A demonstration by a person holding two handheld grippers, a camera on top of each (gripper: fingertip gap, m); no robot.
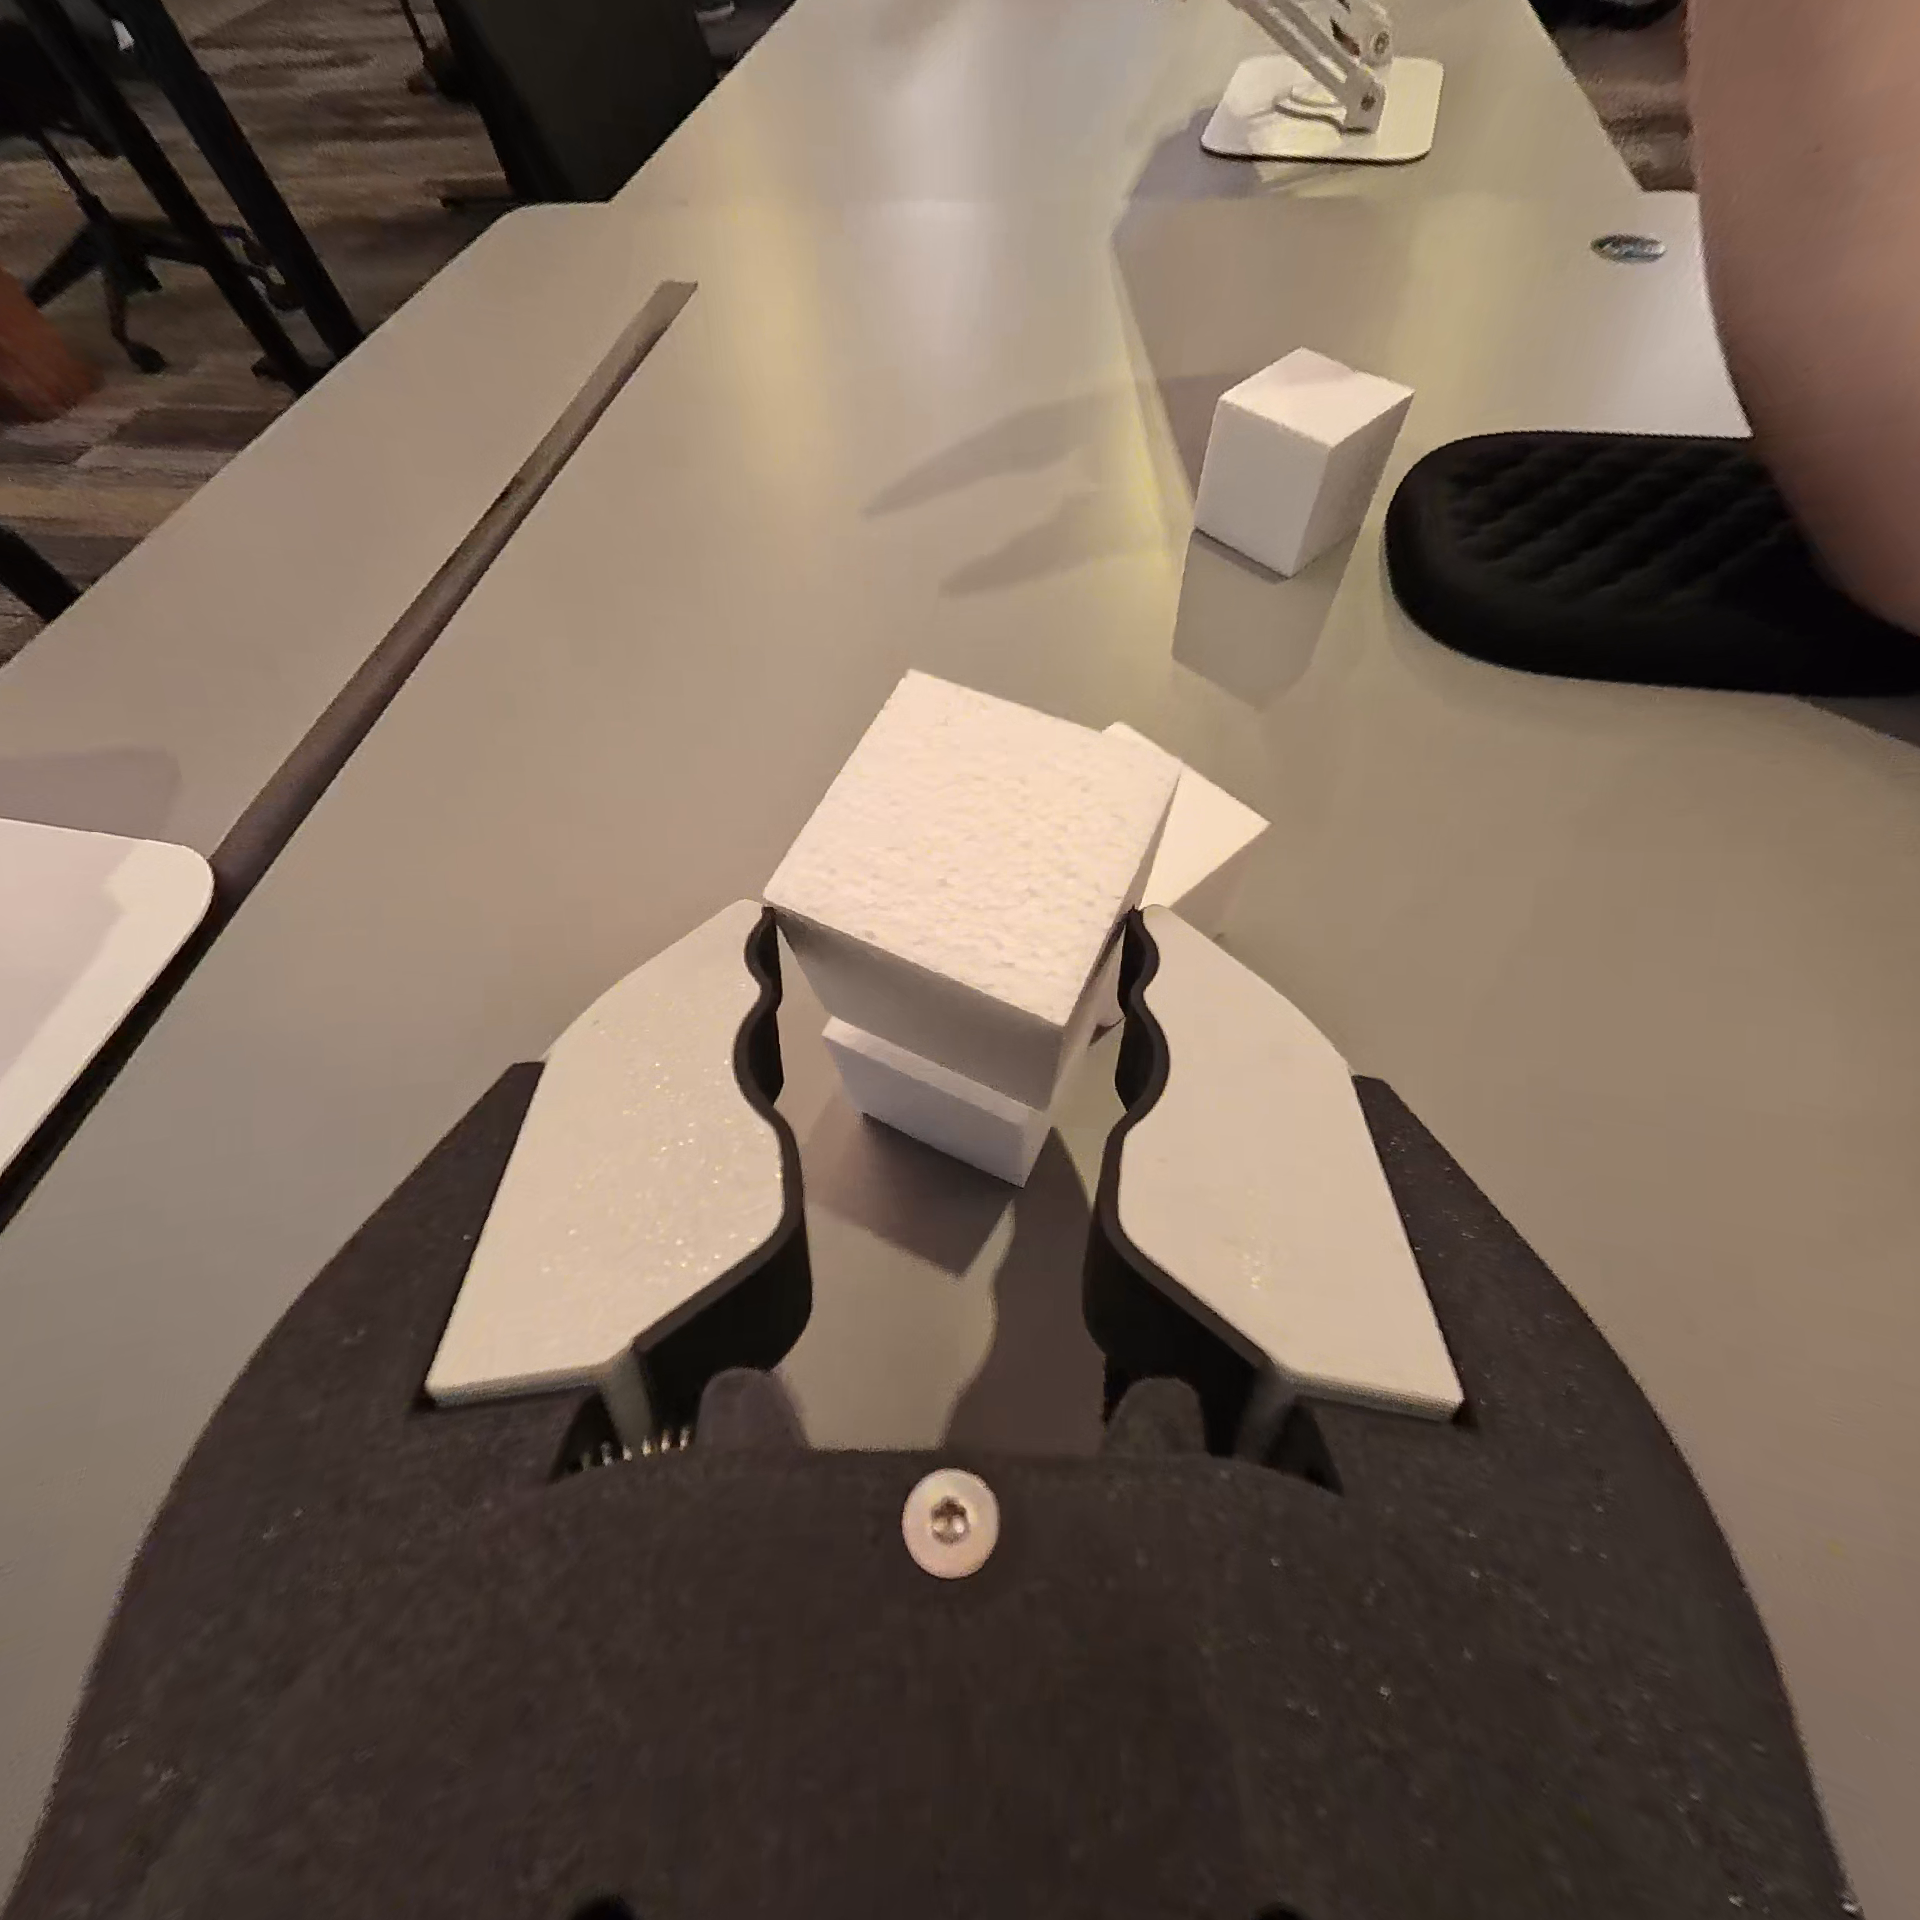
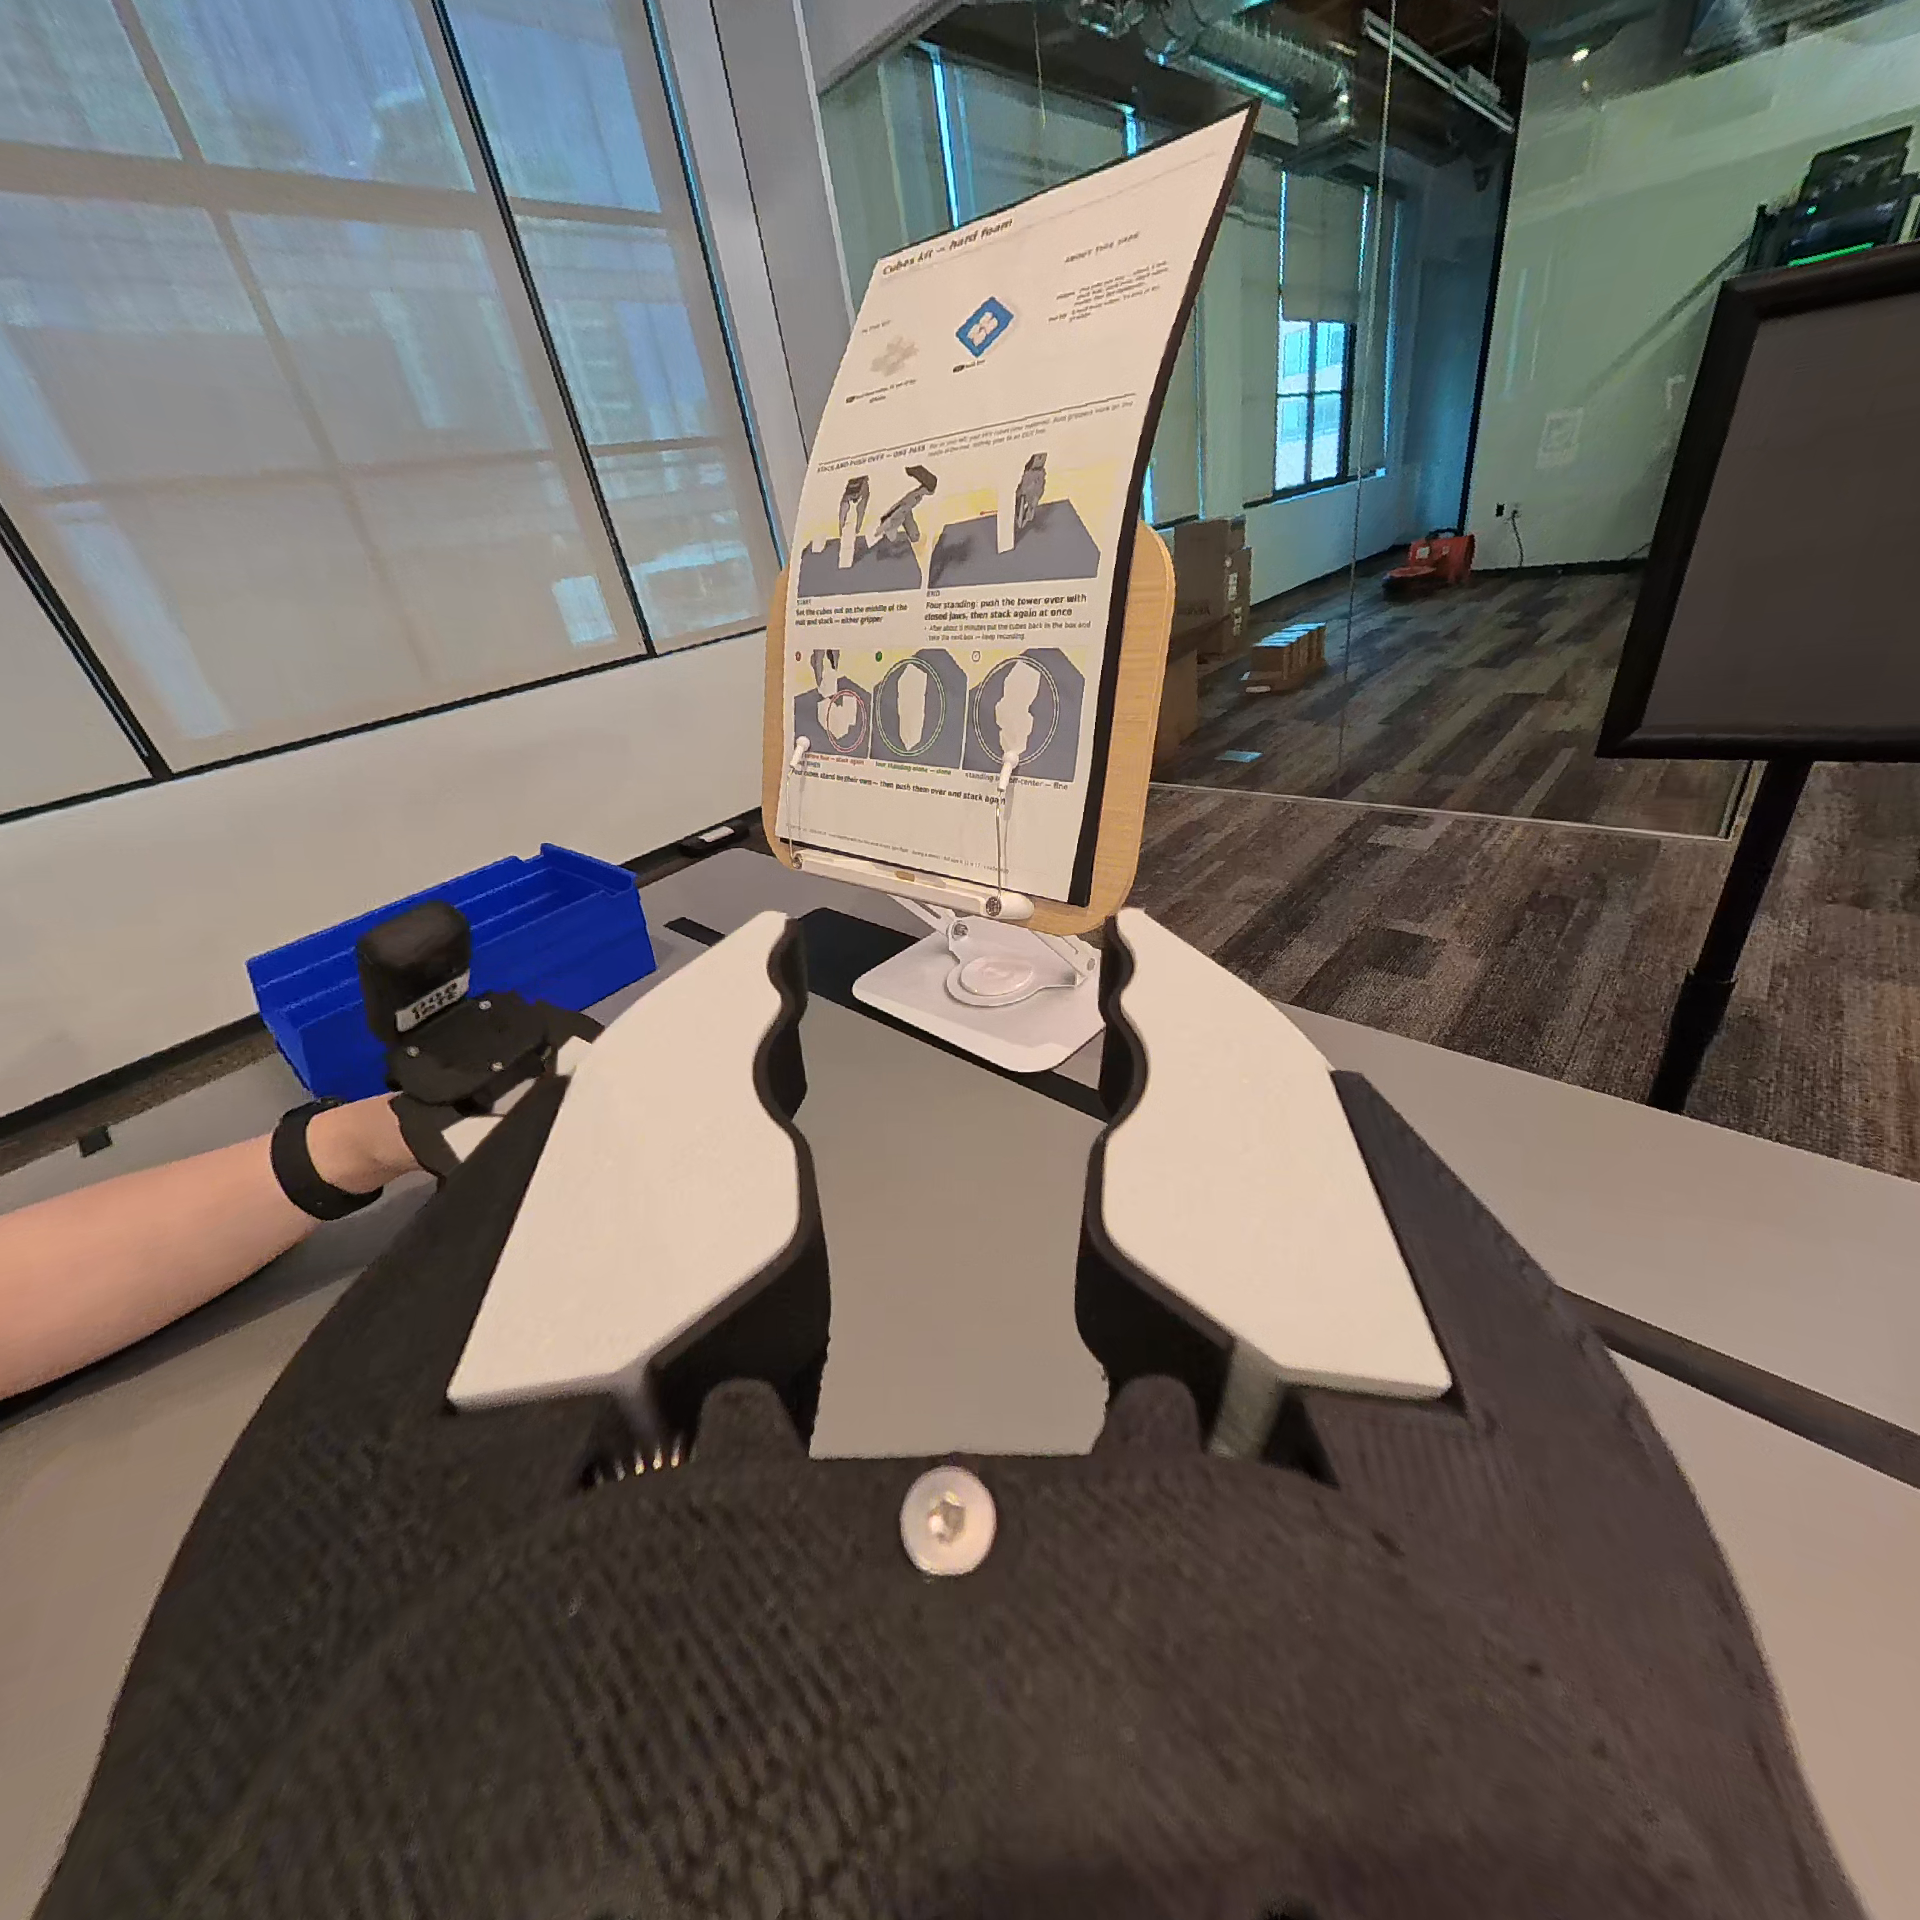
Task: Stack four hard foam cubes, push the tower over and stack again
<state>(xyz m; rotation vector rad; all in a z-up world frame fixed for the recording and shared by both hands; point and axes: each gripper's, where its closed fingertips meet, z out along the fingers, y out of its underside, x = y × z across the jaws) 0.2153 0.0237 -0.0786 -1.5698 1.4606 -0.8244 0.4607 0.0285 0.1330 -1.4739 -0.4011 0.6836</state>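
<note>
In the left wrist view, a white foam cube (image 1: 966, 862) sits turned on top of a second cube (image 1: 935, 1107) on the grey table (image 1: 582, 748). A third cube (image 1: 1205, 831) lies right behind them, mostly hidden. A fourth cube (image 1: 1299, 468) stands alone farther back on the right. My left gripper (image 1: 951, 920) is open, with its fingertips at either side of the top cube. My right gripper (image 2: 951, 935) is open and empty, held above the table. No cube shows in the right wrist view, where the left gripper (image 2: 457, 1018) appears at the left in a person's hand.
A black mesh pad (image 1: 1621, 561) and a person's arm (image 1: 1818, 260) lie right of the lone cube. A sheet holder (image 2: 987, 571) on a white base (image 1: 1320, 104) stands at the far end. A blue bin (image 2: 499, 925) sits left, a white sheet (image 1: 83, 935) nearer. About 35 centimetres separates my left fingertips from my right. Both grippers' tips are roughly 25 centimetres from the fourth cube (image 1: 1299, 468).
</note>
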